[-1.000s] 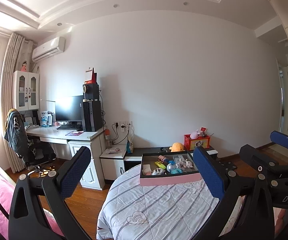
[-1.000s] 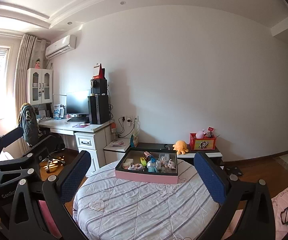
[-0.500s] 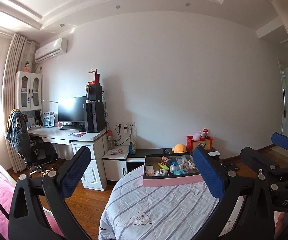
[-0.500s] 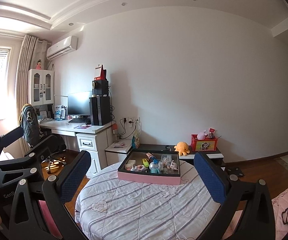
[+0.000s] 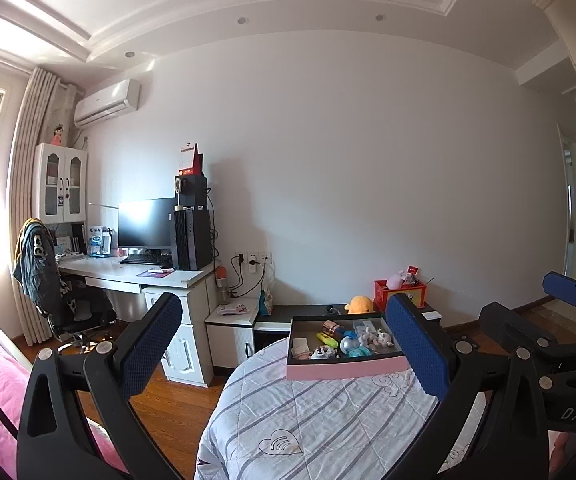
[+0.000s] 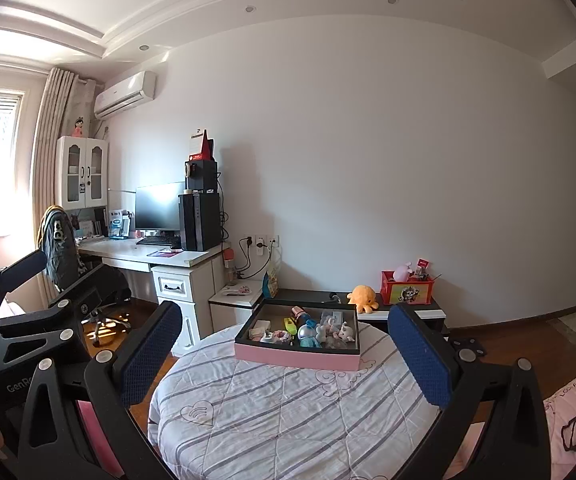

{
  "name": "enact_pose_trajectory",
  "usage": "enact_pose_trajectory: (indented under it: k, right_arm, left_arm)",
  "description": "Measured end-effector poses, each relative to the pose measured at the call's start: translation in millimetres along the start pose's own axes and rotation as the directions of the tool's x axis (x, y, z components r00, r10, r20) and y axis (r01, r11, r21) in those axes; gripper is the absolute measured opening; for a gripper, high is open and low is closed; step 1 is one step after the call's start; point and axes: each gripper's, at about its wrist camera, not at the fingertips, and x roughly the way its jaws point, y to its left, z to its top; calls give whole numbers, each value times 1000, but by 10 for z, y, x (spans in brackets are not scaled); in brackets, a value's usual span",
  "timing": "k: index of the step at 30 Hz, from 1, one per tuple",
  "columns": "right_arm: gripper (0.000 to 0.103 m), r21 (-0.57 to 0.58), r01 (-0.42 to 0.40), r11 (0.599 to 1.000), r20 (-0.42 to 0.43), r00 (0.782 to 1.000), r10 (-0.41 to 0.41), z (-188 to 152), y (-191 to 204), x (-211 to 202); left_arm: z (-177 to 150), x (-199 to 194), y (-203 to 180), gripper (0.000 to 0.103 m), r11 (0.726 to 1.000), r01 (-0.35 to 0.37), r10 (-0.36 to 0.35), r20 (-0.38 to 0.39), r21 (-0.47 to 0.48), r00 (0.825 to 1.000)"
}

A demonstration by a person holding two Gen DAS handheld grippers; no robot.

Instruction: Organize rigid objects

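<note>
Both black grippers with blue padded fingers, left (image 5: 283,344) and right (image 6: 283,346), hung spread wide and empty, short of a pink-walled tray of small toys (image 6: 296,356) on a round striped-cloth table (image 6: 288,412).

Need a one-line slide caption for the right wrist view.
Open right gripper faces pink tray of small toys on a striped round table, nothing grasped.

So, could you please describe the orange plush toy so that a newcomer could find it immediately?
Start at the round table with the striped cloth and look past the pink tray. On the low dark cabinet behind it sits the orange octopus plush, left of a red box; nothing else there is orange.
</note>
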Motion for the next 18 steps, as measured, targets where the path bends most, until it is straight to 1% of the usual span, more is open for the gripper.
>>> enact_pose_trajectory:
  k: [18]
  right_arm:
    - [103,-4,3,1000,-10,1000,-3,-21,5,40]
  left_arm:
    - [-34,35,-50,103,1000,-3,3,-3,11,1000]
